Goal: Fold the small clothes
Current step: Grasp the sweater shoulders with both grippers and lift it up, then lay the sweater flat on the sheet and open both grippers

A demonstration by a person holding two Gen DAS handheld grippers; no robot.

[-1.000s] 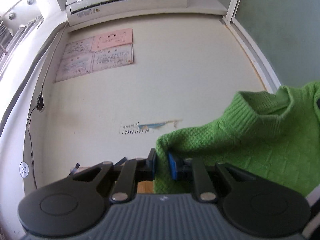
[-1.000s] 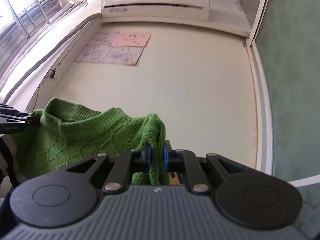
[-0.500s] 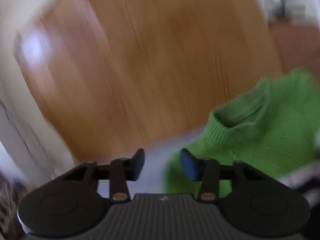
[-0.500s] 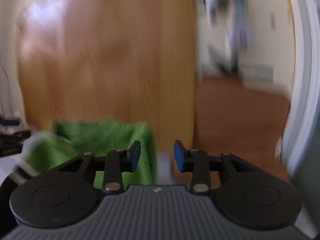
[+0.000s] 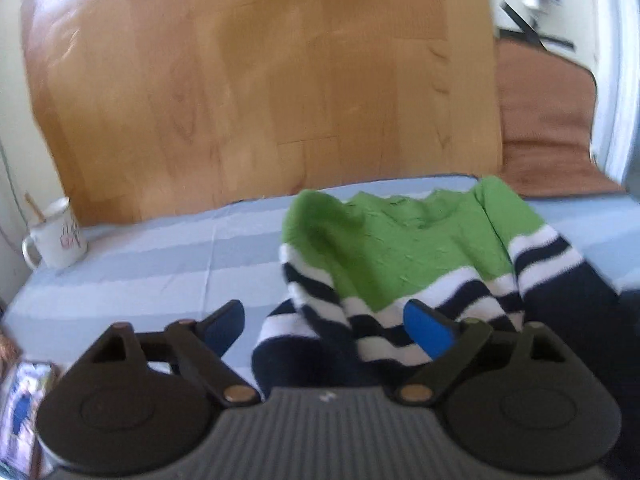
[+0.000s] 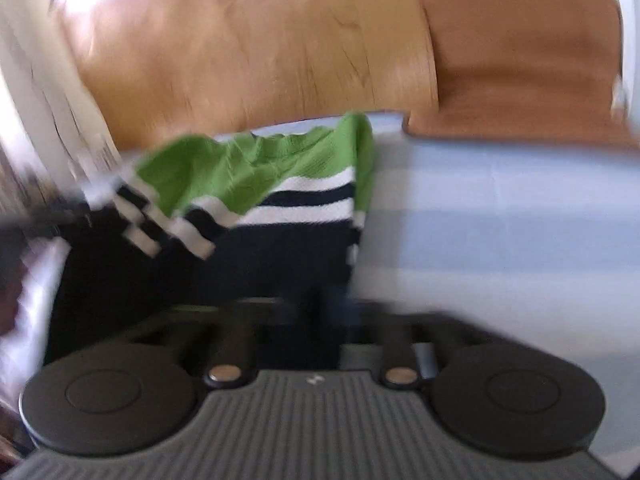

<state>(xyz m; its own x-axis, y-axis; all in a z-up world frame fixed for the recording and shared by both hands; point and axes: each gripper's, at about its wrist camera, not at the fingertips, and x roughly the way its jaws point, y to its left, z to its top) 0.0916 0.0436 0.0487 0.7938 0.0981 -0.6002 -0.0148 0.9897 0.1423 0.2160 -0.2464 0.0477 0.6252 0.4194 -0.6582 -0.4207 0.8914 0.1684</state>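
Mug (image 5: pixel 56 232) blocks far-left; cloth (image 5: pixel 160 256) between stays open.

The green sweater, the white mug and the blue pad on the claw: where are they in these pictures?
green sweater (image 5: pixel 404 240), left wrist view, on its green knit body.
white mug (image 5: pixel 56 236), left wrist view, on its side wall.
blue pad (image 5: pixel 430 328), left wrist view, on the left claw's right-hand fingertip.

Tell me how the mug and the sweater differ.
The mug is white and rigid, standing upright; the sweater is green with navy and white stripes, lying rumpled. The mug sits at the far left, clear of the left gripper; the sweater reaches between its open fingers. Both rest on the blue striped cloth.
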